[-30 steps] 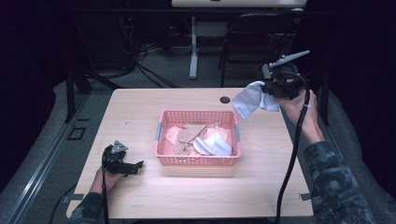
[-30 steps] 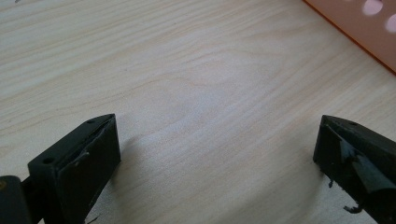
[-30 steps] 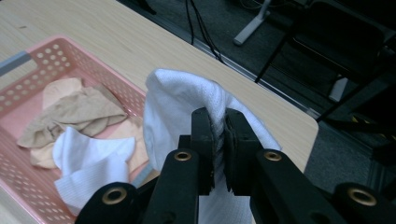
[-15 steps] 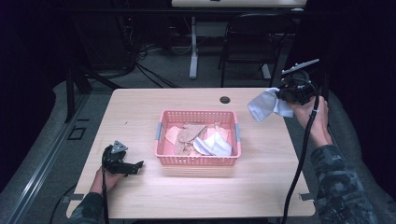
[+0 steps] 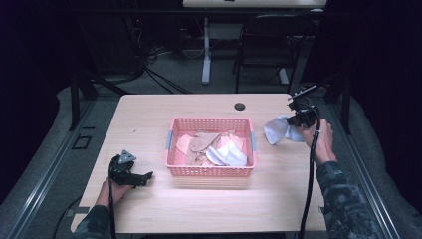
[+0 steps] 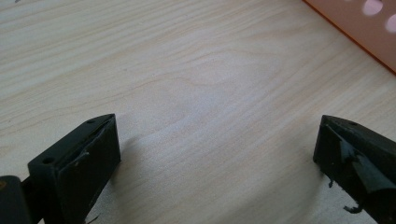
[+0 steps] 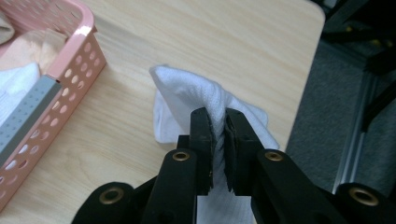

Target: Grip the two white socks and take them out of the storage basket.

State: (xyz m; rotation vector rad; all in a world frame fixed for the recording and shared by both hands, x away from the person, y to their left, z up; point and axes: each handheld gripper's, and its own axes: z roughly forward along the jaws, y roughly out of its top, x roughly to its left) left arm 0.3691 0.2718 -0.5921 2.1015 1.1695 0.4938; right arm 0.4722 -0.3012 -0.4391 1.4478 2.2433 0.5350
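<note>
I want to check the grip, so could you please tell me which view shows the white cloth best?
The right gripper view: the right gripper pinches the white cloth up close. The high view shows it small.

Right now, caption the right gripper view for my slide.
Right claw shut on a white cloth over the table, beside the pink basket.

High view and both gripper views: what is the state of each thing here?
White cloth: pinched, hanging over the table beside the basket.
Right gripper: jaws shut on the cloth.
Left gripper: jaws open, nothing between them.
Pink basket: upright, cloths piled inside.
Table: bears the basket.
</note>
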